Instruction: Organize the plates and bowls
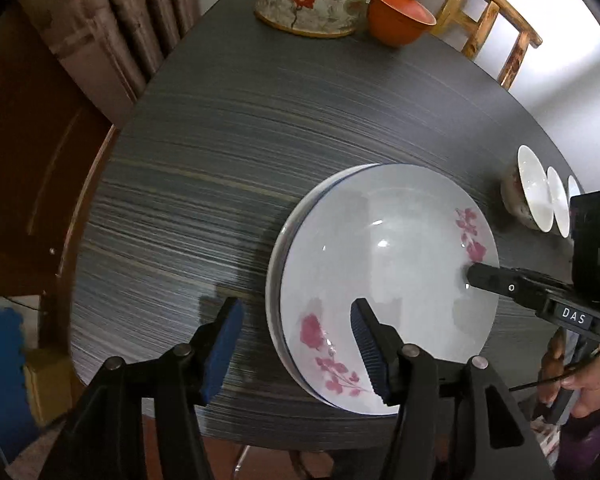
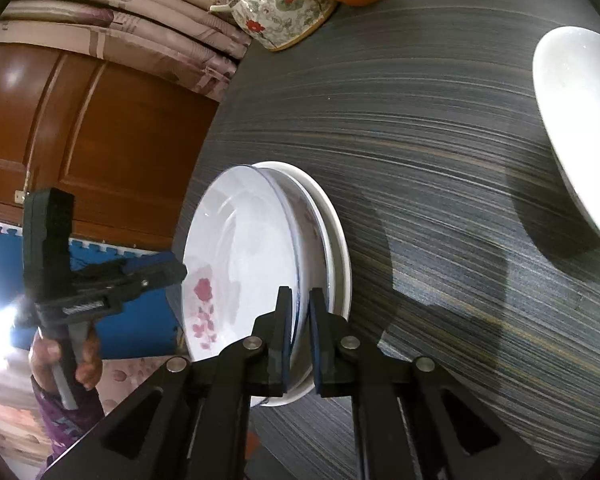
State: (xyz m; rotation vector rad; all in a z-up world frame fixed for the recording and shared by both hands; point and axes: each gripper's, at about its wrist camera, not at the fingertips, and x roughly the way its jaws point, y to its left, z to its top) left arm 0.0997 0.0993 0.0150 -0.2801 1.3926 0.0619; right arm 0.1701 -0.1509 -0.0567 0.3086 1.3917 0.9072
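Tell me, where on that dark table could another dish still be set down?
The widest bare stretch of table lies between the flowered plate stack and the floral teapot with the orange cup. Right of the stack it is crowded: small white bowls and the right tool pinching the top plate's rim.

The floral plate (image 1: 384, 280) looks like glossy glazed ceramic with bright glare spots. The table (image 1: 260, 140) is a matt, streaky wood-grain laminate, and the left gripper (image 1: 296, 344) has ribbed blue rubbery pads on black plastic.
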